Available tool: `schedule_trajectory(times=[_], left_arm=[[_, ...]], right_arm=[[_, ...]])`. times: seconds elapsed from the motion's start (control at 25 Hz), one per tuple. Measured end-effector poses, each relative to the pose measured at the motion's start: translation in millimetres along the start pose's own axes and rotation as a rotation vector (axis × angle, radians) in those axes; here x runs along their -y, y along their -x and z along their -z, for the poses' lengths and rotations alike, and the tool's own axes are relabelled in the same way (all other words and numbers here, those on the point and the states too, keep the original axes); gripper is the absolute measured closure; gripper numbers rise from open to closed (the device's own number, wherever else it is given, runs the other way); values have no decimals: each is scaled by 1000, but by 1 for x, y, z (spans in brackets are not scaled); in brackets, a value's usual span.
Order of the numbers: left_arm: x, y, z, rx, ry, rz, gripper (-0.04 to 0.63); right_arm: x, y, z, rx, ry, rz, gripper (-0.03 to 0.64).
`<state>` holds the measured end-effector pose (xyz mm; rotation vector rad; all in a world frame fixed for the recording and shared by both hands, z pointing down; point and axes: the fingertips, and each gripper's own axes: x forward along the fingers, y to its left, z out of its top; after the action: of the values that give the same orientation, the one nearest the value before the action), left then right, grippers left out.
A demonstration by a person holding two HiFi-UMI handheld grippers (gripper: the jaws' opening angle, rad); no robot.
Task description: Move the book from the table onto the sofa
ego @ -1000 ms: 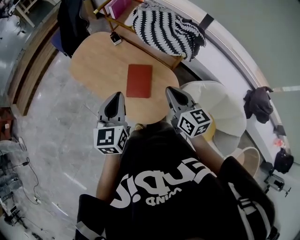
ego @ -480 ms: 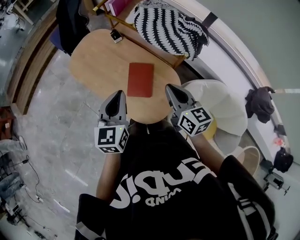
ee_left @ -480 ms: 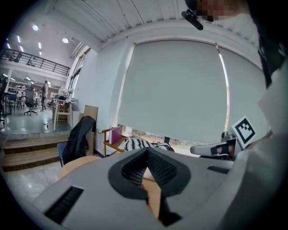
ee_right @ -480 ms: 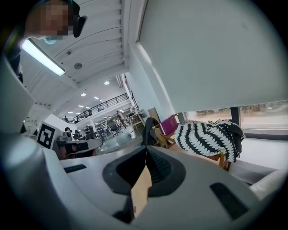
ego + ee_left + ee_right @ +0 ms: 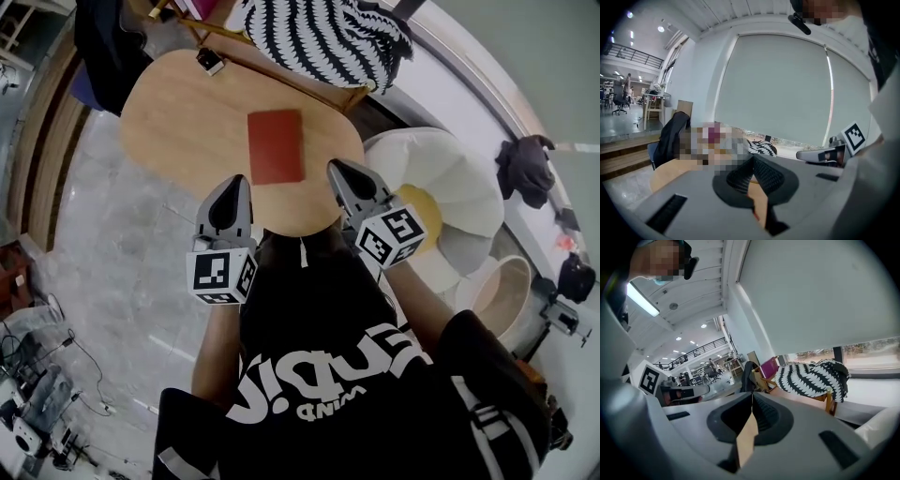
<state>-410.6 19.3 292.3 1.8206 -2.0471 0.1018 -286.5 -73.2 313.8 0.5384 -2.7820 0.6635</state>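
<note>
Book (image 5: 277, 147) on table (image 5: 169, 103), long axis pointing away; left hand-held gripper (image 5: 234, 184), right hand-held gripper (image 5: 337, 170) clenched empty.

From here I see a grey tiled floor (image 5: 112, 272) under an oval wooden table (image 5: 178, 122). Beyond it a black-and-white striped throw (image 5: 319, 37) drapes a wooden chair, and a cream padded seat (image 5: 450, 178) stands to the right. A white blind (image 5: 778, 84) covers the big window, with a strip light (image 5: 641, 298) overhead.

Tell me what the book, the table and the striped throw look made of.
The book: matte red-brown cover, likely card or cloth, unclear which.
The table: light wood or wood-look laminate, faint grain, smooth top.
The striped throw: soft knit or woven fabric, black-and-white zigzag, draped in folds.
</note>
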Motion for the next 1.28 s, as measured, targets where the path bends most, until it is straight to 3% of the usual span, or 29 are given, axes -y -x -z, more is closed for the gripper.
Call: schedule_trajectory(times=[0.24,0.52,1.28], left_arm=[[-16,-34,29,-33,8,45,586],[-51,-70,69,-54,50,23,586],[-109,-141,216,-126,74,3,586]], right_arm=[[18,-25,24,5,1,20,615],[50,-67,45,11,8,27,615],[101,-150,175,-70,-36,81,615]])
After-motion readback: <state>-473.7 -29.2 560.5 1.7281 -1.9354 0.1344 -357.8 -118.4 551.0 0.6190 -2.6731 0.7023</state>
